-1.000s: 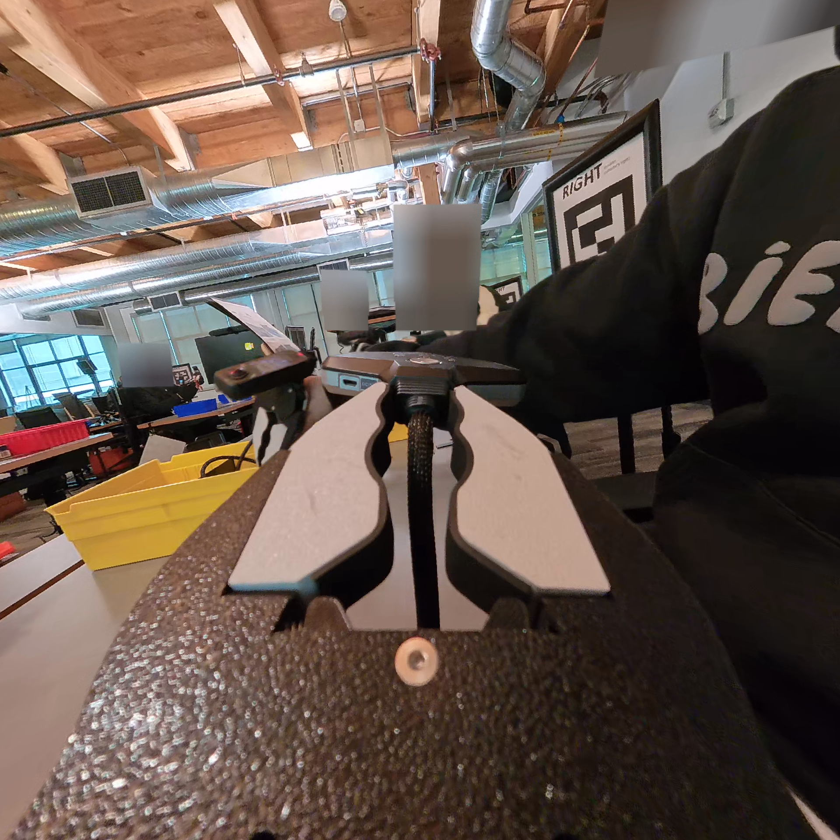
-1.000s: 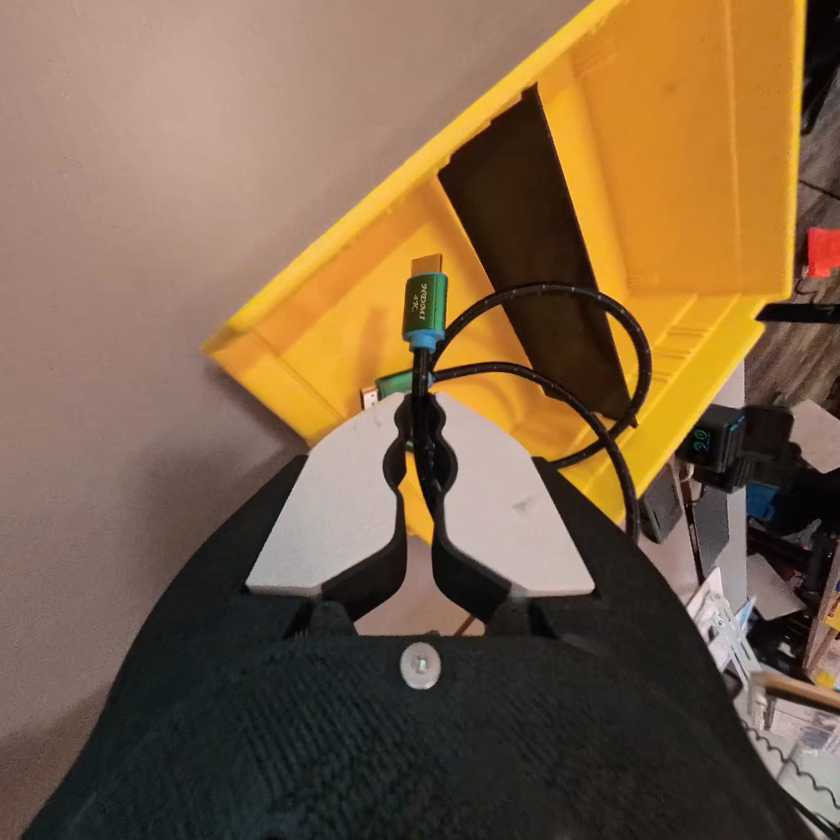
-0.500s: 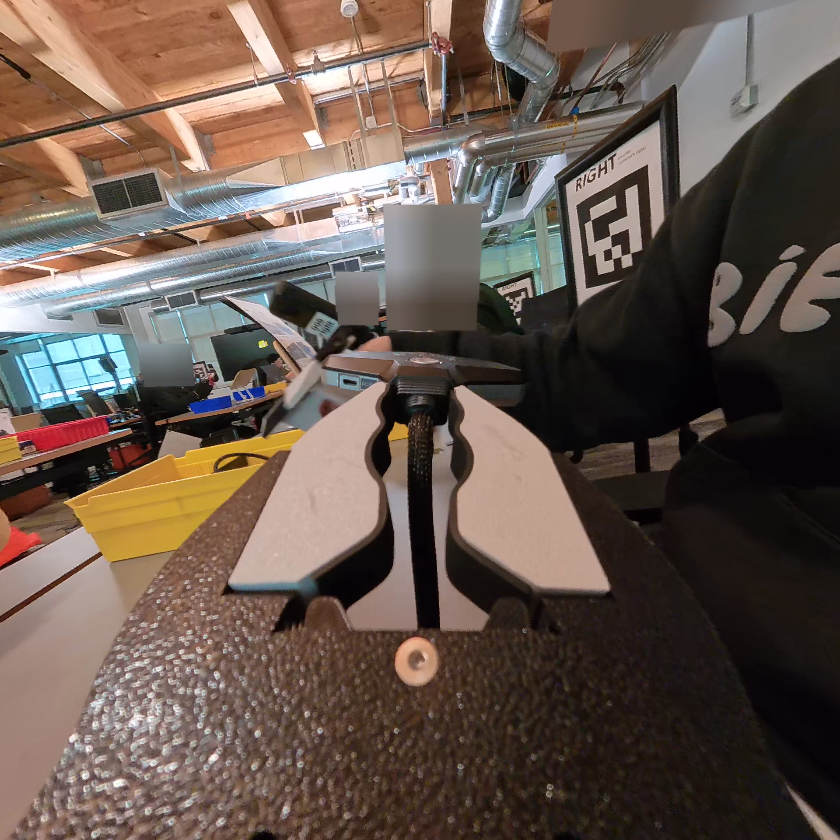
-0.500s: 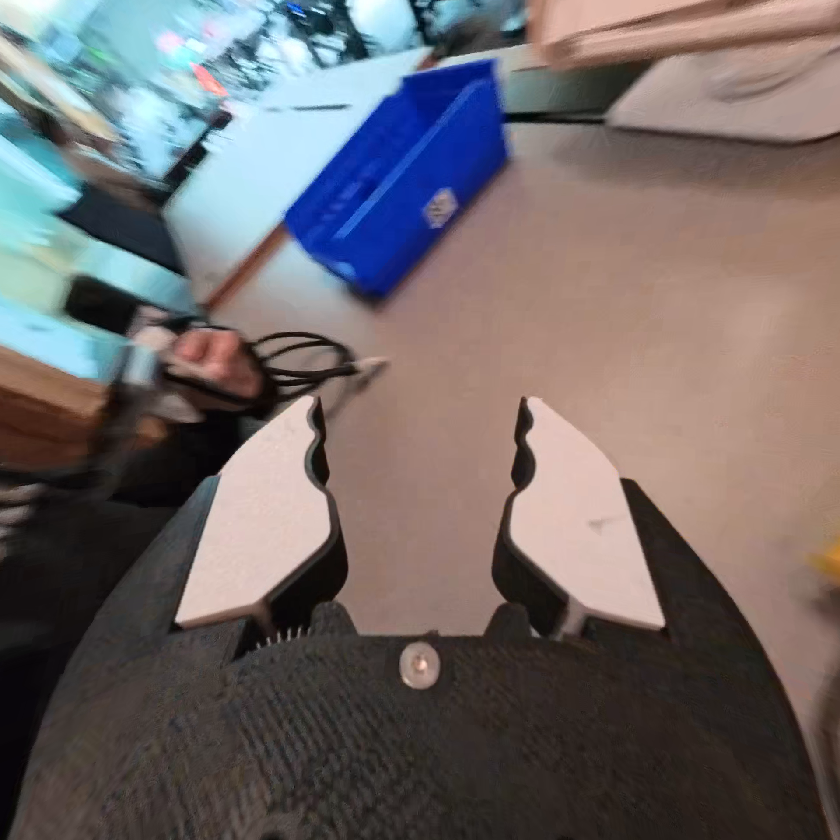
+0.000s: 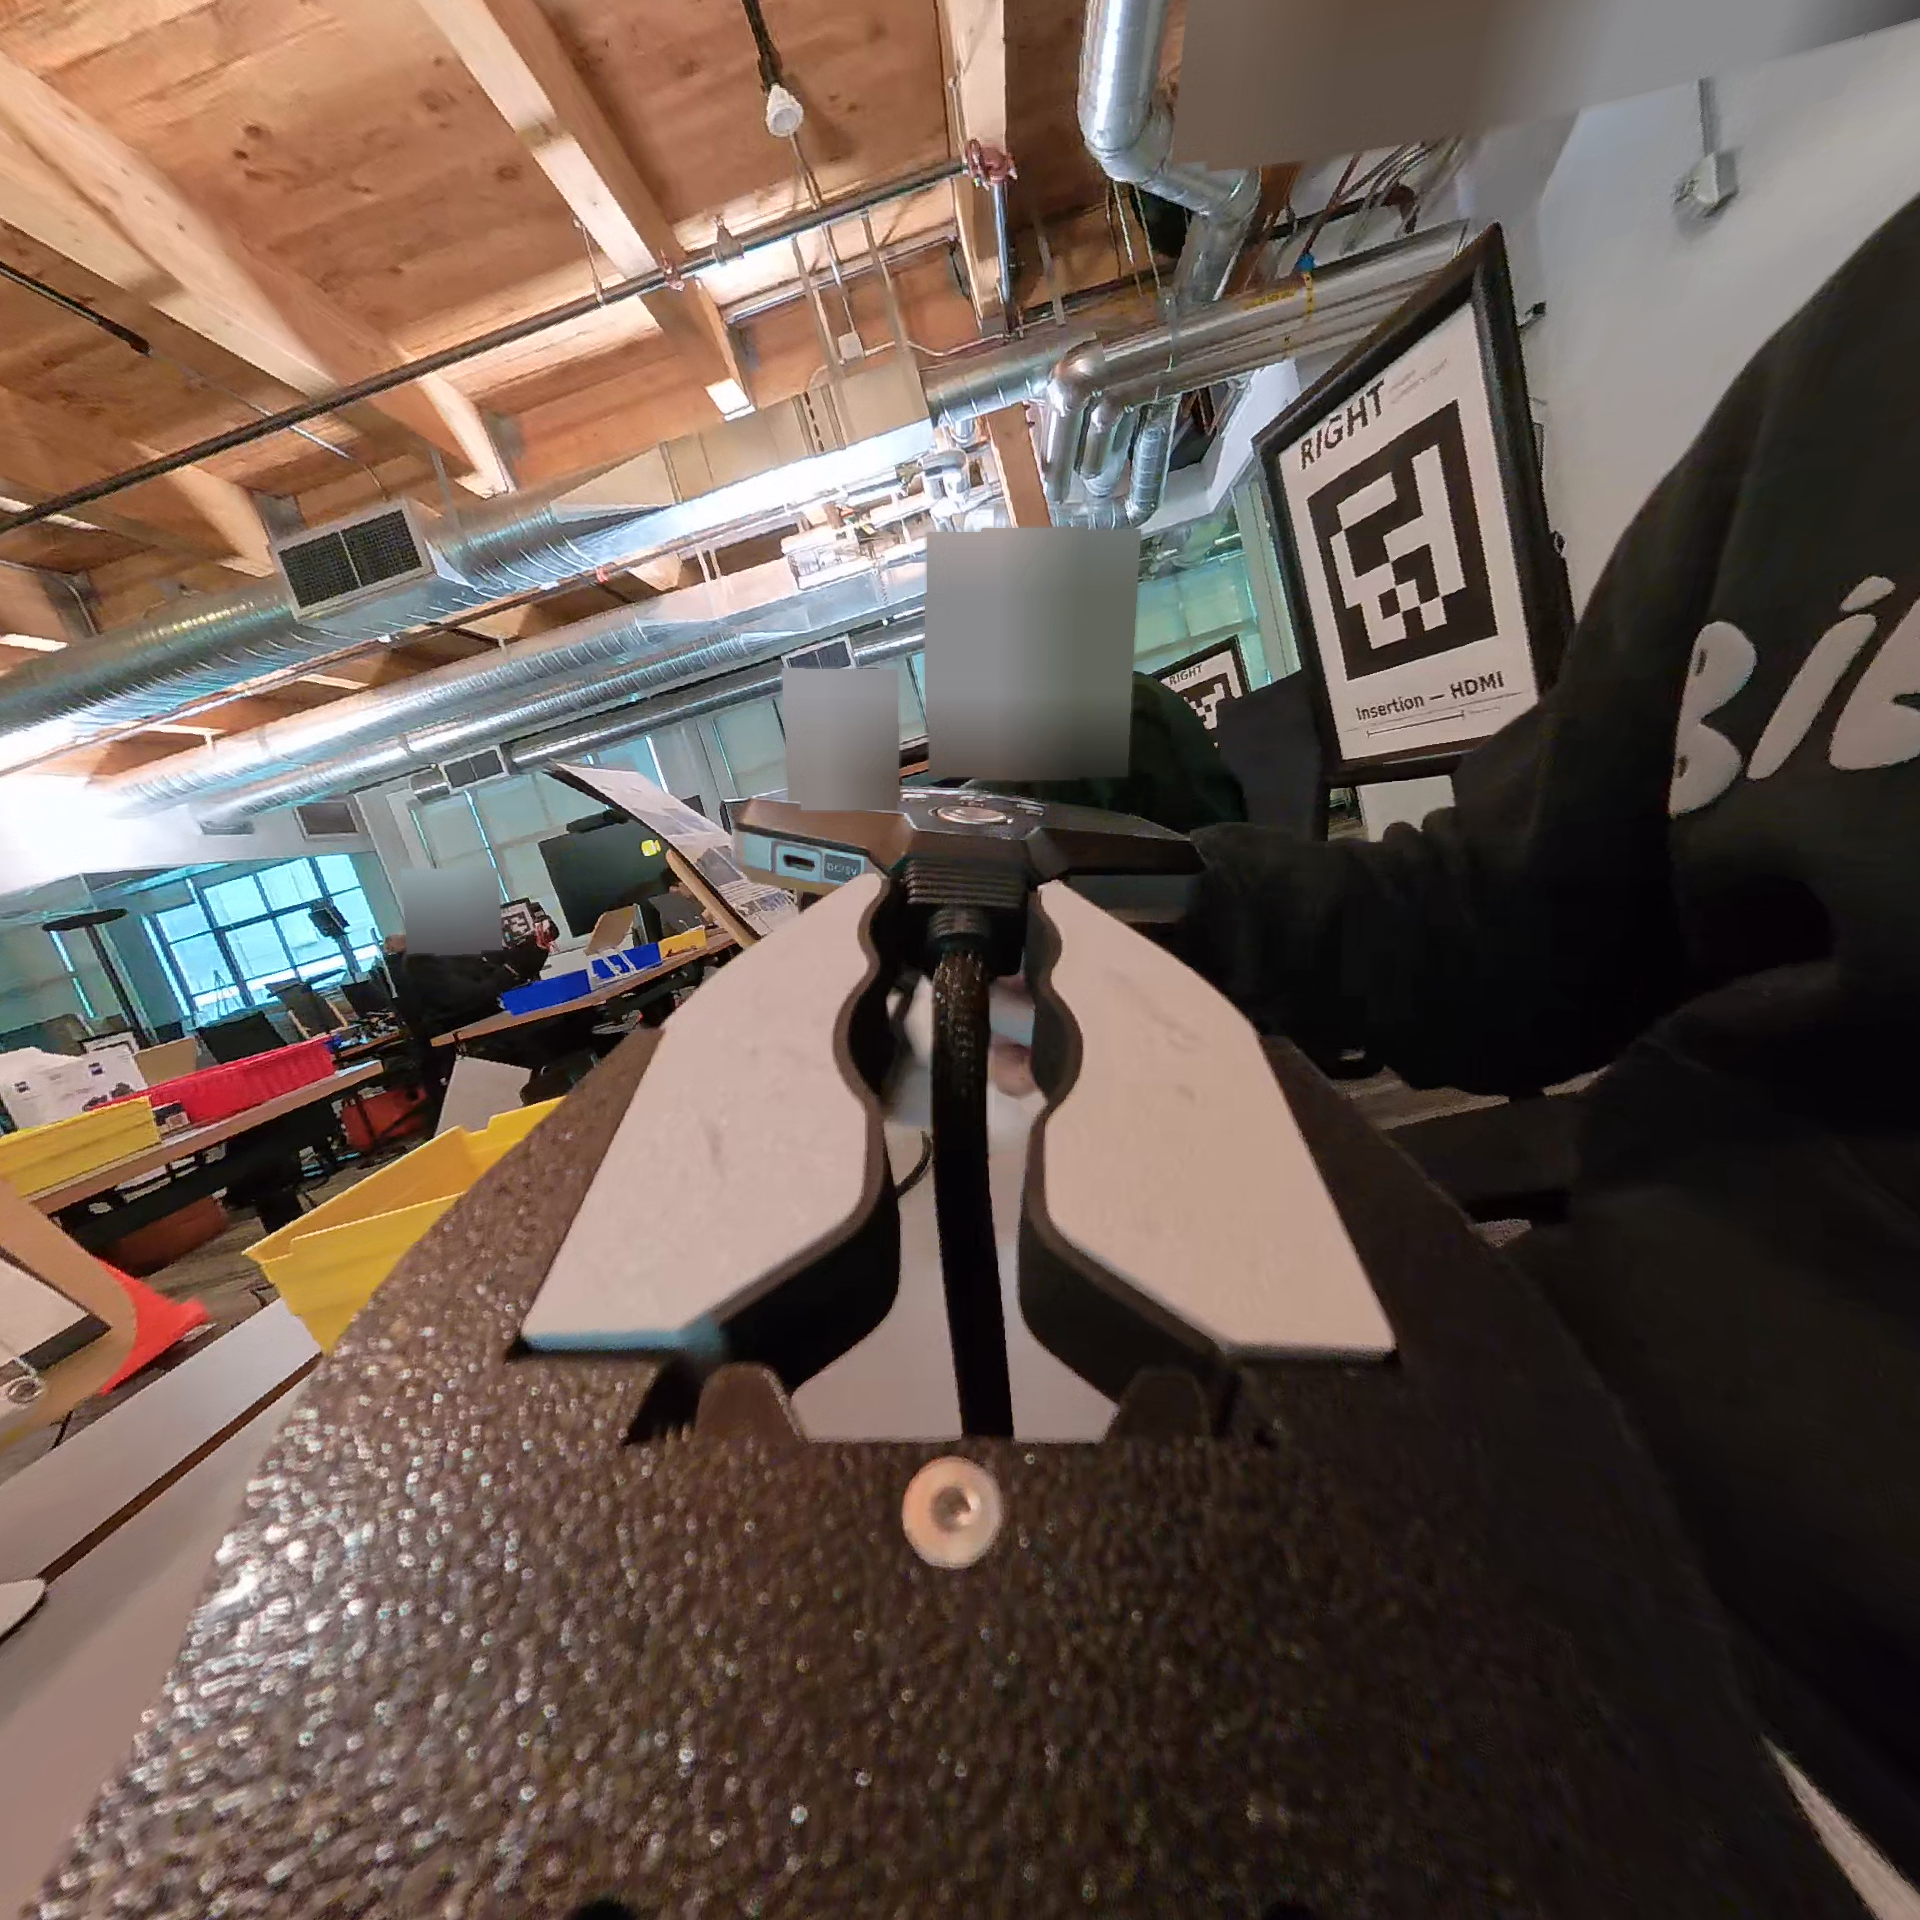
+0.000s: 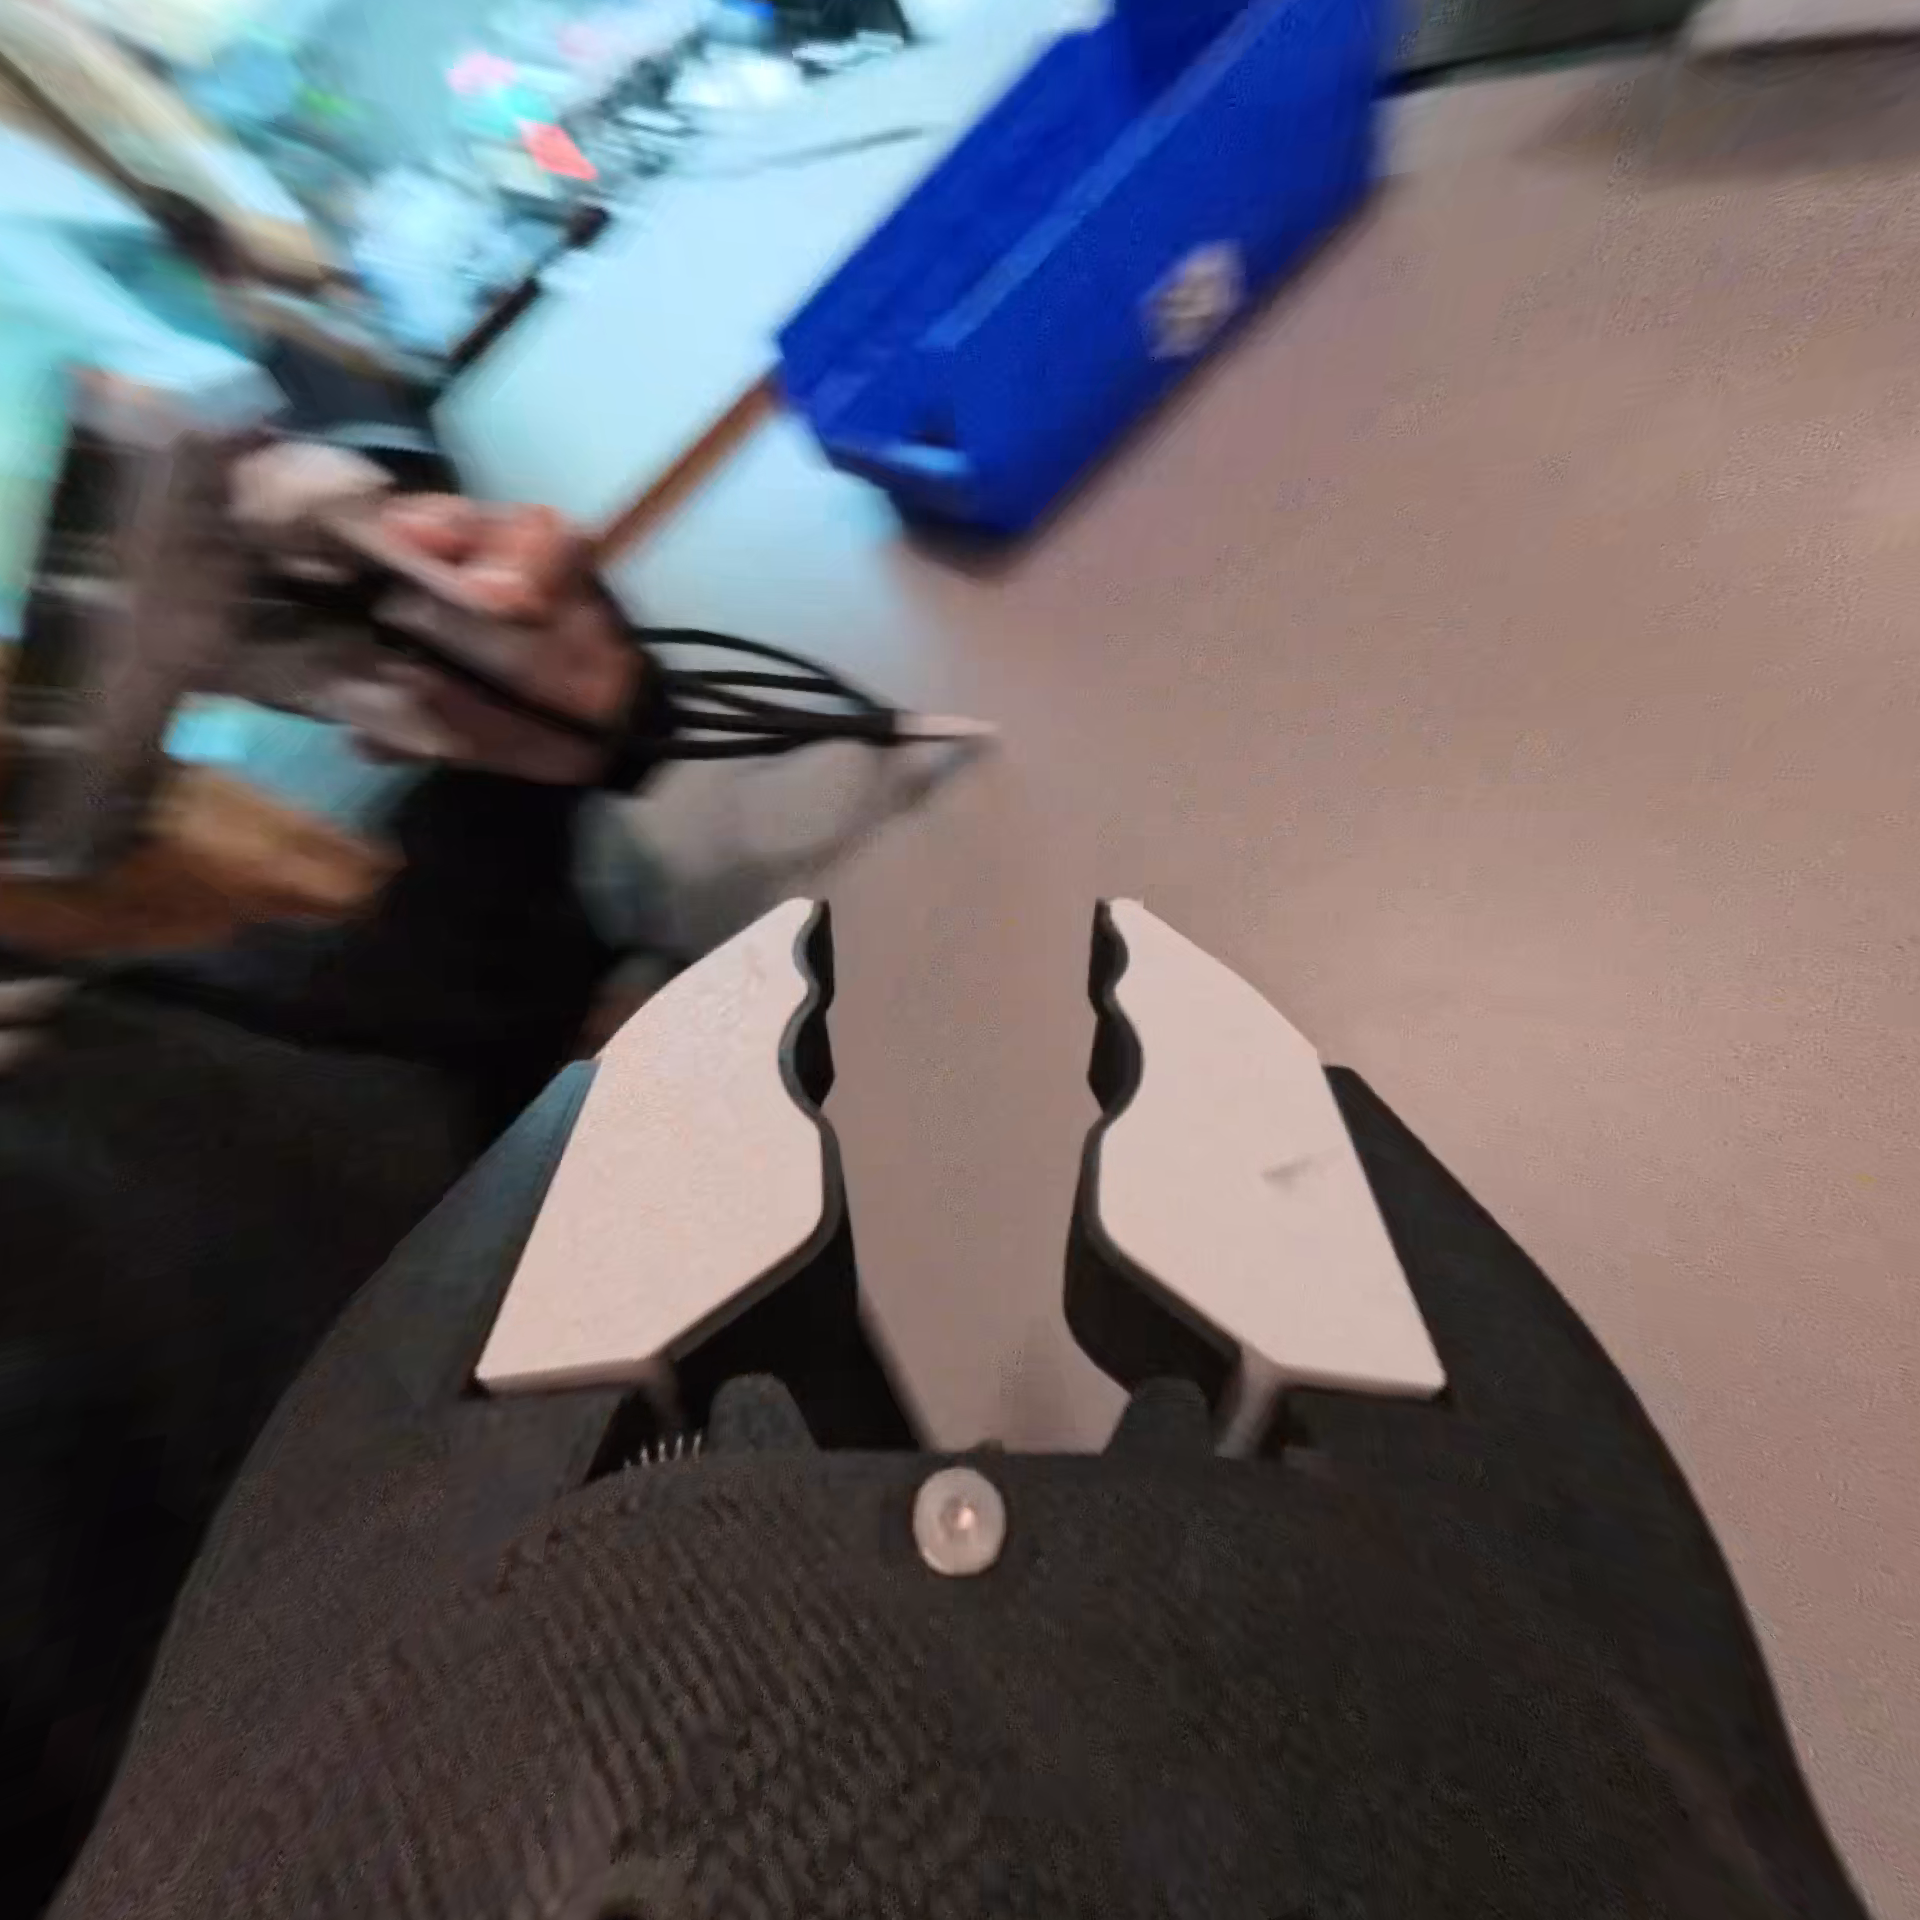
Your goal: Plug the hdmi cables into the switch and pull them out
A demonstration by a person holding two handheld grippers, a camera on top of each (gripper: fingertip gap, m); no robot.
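In the left wrist view my left gripper [image 5: 961, 904] is shut on the black braided cable [image 5: 961, 1049] of the HDMI switch [image 5: 966, 826]. The dark, flat switch sits just past the fingertips, held up in the air. In the blurred right wrist view my right gripper [image 6: 961, 920] is open and empty above the grey table [image 6: 1507, 779]. To its left a hand [image 6: 499, 582] holds a bundle of black cables [image 6: 748, 707] that ends in a silver plug tip [image 6: 945, 727]. The green-plug cable does not show.
A blue bin [image 6: 1091, 281] stands on the table beyond the right gripper. A yellow bin [image 5: 364, 1236] sits low left of the left gripper. A person's dark sleeve [image 5: 1558, 914] reaches across on the right, in front of a framed marker sign [image 5: 1403, 582].
My right gripper let go of the green-plug cable over the yellow bin, opened, and swung away toward the blue bin; its jaws are now narrower. The left gripper kept its hold.
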